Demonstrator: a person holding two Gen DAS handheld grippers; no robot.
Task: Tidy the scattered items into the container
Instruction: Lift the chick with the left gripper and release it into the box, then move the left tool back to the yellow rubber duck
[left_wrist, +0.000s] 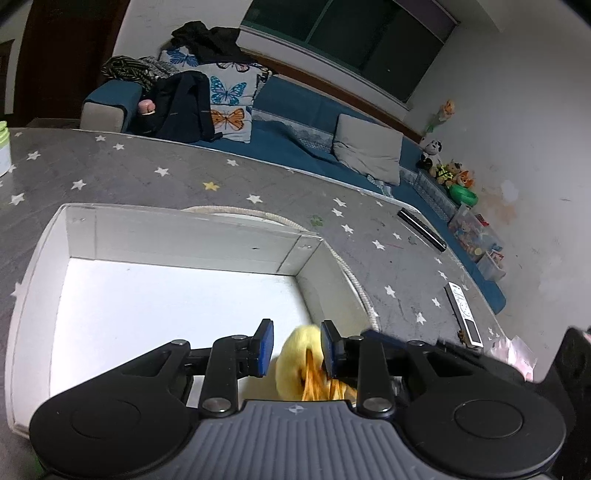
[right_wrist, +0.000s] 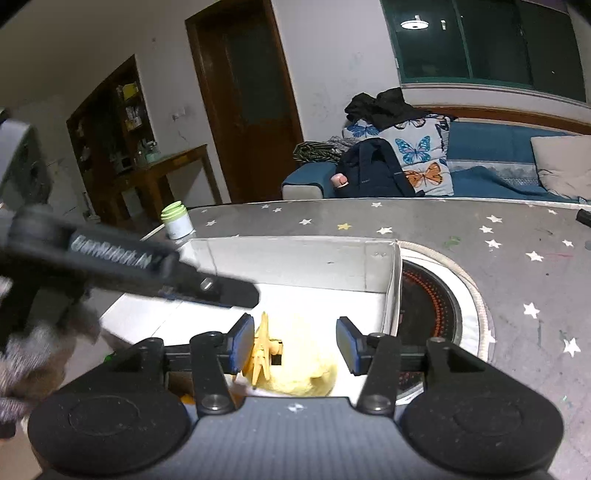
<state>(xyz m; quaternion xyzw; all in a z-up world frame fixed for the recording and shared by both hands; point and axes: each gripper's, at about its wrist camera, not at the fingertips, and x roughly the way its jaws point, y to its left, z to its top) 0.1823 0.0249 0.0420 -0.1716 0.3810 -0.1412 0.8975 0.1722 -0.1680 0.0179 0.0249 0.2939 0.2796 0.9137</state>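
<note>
A white open box (left_wrist: 184, 243) stands on the grey star-patterned table; it also shows in the right wrist view (right_wrist: 295, 258). A fluffy yellow scrunchie with an orange-yellow clip lies in the box's near right corner (left_wrist: 295, 358). My left gripper (left_wrist: 295, 345) is open above it, its right pad close to the scrunchie. In the right wrist view the scrunchie (right_wrist: 299, 365) and the yellow clip (right_wrist: 264, 345) lie between the jaws of my open right gripper (right_wrist: 293, 345). The left gripper's arm (right_wrist: 129, 266) crosses that view over the box.
A round cooktop with a rope rim (right_wrist: 432, 306) sits right of the box. A green-lidded jar (right_wrist: 177, 219) stands at the far left. A black remote (left_wrist: 421, 229) and a white remote (left_wrist: 463, 314) lie on the table's right side. A blue sofa (left_wrist: 295, 140) is behind.
</note>
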